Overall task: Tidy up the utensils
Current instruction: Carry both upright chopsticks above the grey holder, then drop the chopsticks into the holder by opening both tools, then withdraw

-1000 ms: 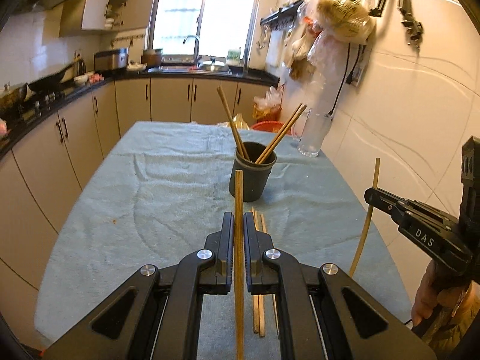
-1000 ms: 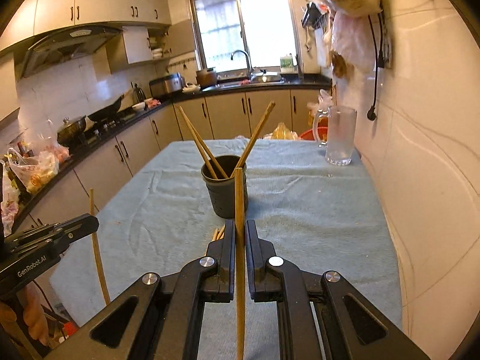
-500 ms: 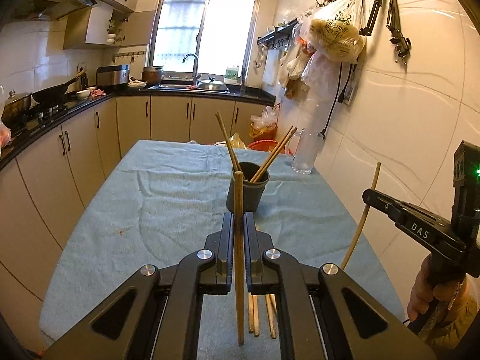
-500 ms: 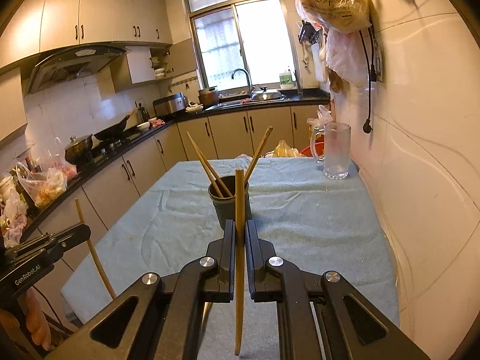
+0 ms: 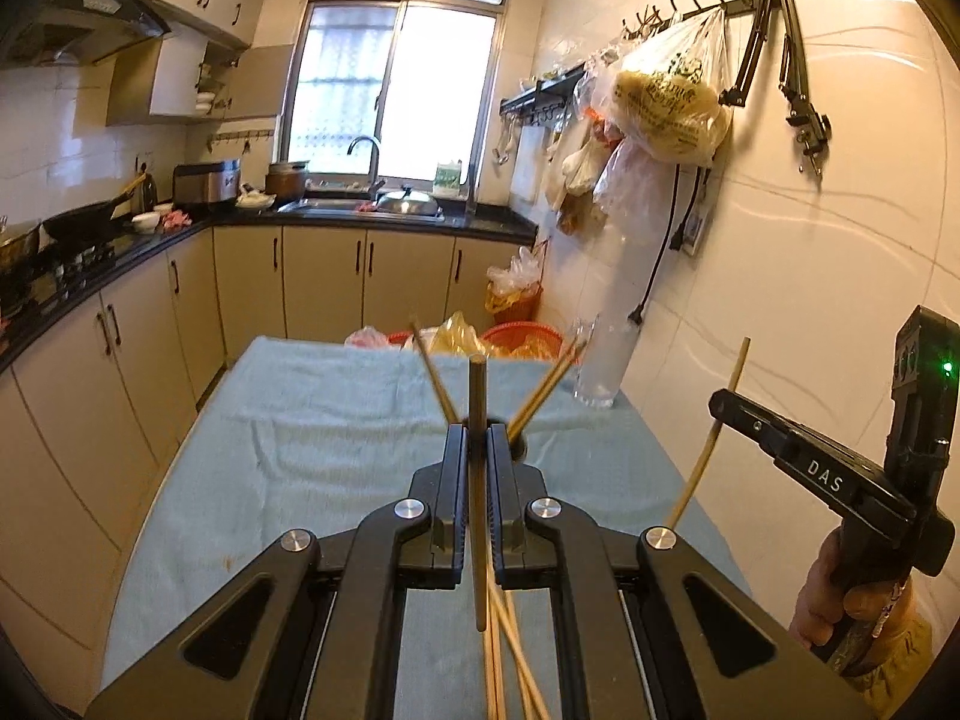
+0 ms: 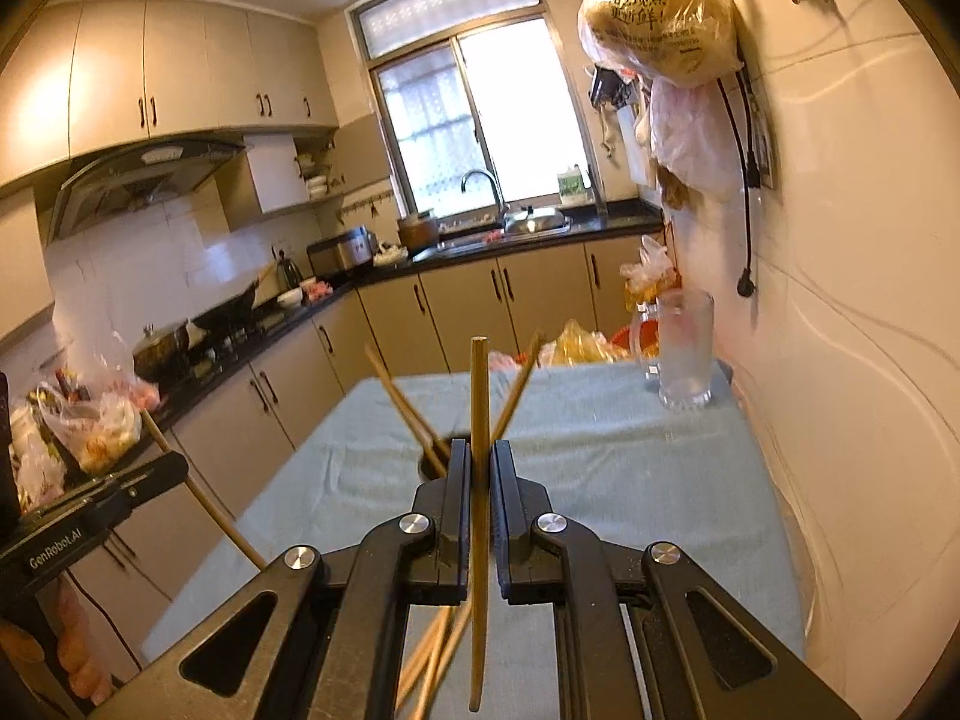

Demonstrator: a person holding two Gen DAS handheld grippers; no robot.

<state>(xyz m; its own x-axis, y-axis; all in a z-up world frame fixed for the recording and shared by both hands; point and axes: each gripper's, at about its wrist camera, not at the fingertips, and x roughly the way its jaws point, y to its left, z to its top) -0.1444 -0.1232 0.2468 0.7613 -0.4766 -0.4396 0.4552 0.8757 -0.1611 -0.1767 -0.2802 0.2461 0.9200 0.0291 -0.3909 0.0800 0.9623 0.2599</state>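
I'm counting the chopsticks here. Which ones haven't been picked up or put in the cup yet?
The loose wooden chopsticks lying flat on the blue tablecloth. The rest stand in the dark cup or are clamped upright in jaws.

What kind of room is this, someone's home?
Most likely a home kitchen: a sink with a tap under the window, a wok on the stove, and a range hood under wall cabinets.

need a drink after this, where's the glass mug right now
The glass mug stands on the far right corner of the blue-clothed table in the right wrist view, against the tiled wall, beyond the chopstick cup.
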